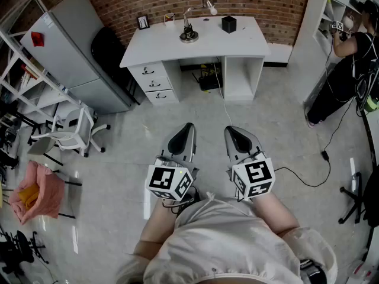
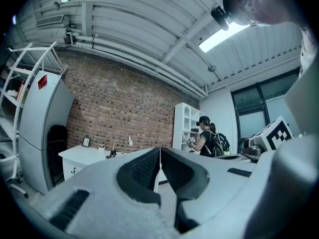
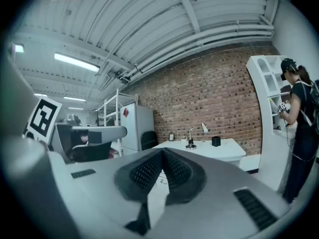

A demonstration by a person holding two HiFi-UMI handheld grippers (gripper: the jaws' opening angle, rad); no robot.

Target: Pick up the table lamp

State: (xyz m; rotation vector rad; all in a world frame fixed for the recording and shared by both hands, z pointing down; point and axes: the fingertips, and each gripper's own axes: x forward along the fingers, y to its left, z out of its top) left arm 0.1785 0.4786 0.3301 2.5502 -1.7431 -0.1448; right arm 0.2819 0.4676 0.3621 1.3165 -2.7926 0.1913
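The table lamp (image 1: 189, 33), with a round metal base, a thin bent arm and a small white head, stands on the white desk (image 1: 249, 45) by the brick wall, far ahead of me. It is small in the left gripper view (image 2: 114, 151) and in the right gripper view (image 3: 191, 142). My left gripper (image 1: 185, 128) and right gripper (image 1: 230, 131) are held side by side close to my body, over the floor, both pointing level toward the desk. Both are shut, jaws tip to tip, with nothing between them.
On the desk stand a black cube-shaped holder (image 1: 229, 23) and a small picture frame (image 1: 143, 22). A grey fridge (image 1: 74, 46) and black chair (image 1: 109, 52) stand left of the desk, a white chair (image 1: 71, 132) nearer. A person (image 1: 349, 58) stands at white shelves on the right. Cables (image 1: 296, 170) cross the floor.
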